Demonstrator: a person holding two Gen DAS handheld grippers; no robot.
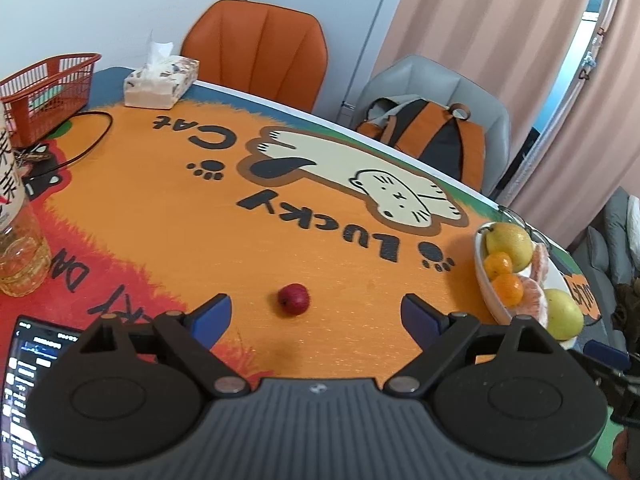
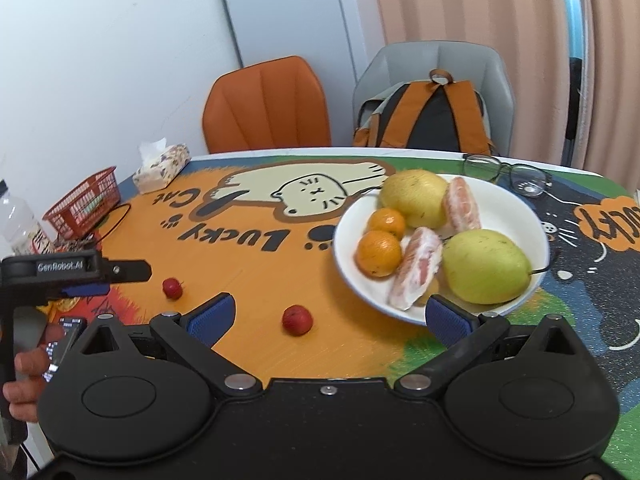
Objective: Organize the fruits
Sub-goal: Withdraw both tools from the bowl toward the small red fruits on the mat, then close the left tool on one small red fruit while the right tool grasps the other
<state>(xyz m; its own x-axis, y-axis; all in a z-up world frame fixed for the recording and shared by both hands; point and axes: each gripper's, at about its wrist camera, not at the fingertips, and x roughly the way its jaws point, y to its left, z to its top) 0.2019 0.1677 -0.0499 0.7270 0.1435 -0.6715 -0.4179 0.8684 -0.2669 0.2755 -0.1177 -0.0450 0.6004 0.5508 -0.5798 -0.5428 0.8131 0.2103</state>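
Note:
A small red fruit (image 1: 294, 299) lies on the orange tablecloth just ahead of my left gripper (image 1: 316, 313), which is open and holds nothing. In the right wrist view two such red fruits show: one (image 2: 297, 320) lies between the open fingers of my right gripper (image 2: 328, 318) without touching the pads, the other (image 2: 173, 288) sits in front of the left gripper (image 2: 120, 280). A white plate (image 2: 512, 200) to the right holds two oranges (image 2: 378, 253), two pears (image 2: 484, 266) and peeled pomelo pieces (image 2: 418, 270). The same plate (image 1: 483, 280) appears at the left view's right edge.
At the far left stand a red basket (image 2: 86, 204) and a tissue box (image 2: 162, 168), with a bottle (image 1: 16, 216) near them. Glasses (image 2: 506, 174) lie behind the plate. A phone (image 1: 24, 392) is at the near left. Two chairs, one with a backpack (image 2: 430, 116), stand beyond.

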